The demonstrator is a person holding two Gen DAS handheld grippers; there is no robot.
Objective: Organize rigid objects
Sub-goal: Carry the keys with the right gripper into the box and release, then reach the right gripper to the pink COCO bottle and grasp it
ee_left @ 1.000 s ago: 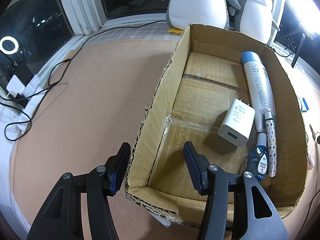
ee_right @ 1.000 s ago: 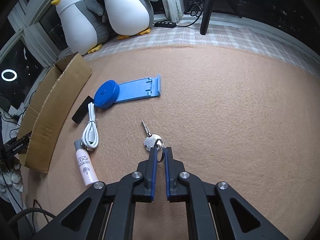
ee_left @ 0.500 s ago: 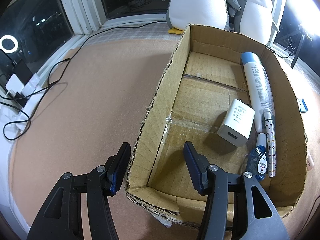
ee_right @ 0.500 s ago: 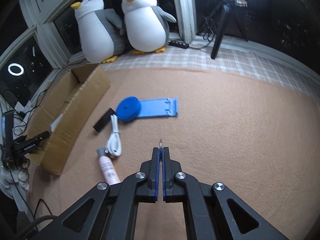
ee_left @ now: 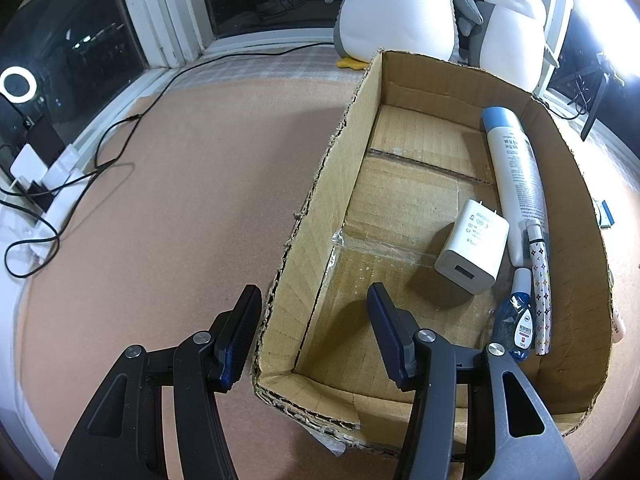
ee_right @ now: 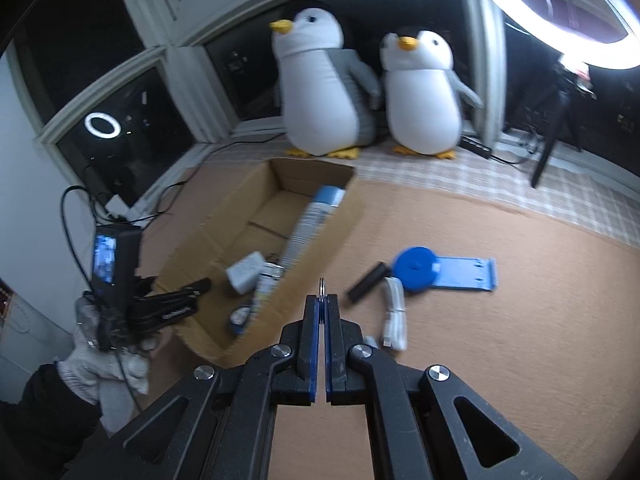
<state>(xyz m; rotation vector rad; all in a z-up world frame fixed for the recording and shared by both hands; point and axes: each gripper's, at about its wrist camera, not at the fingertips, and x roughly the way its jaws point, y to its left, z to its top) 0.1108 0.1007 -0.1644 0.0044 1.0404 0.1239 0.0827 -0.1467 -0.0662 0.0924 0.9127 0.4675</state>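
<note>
The right gripper is clamped tight on a key ring, whose thin metal loop pokes up just past the blue pads; the rest of it is hidden between them. Just ahead and to its right on the tan mat lie a coiled white USB cable, a short black bar, and a round blue disc resting on the end of a flat blue phone stand. Ahead and to the left sits the open cardboard box, its near long wall between the gripper and the contents. The left gripper hangs with its jaws wide apart and nothing between them, straddling the box's ragged left wall near the closest corner, one finger outside and one over the box floor. Inside, ahead and to the right of it, lie a white USB charger with small printed marks too fine to read, a small blue bottle with a white-and-red label, a white pen patterned with dark stars, and beyond them a long white tube with a blue cap along the right wall, its print illegible. Farthest off, two plush penguins stand by the dark windows, and a ring light glares to the upper right.
</note>
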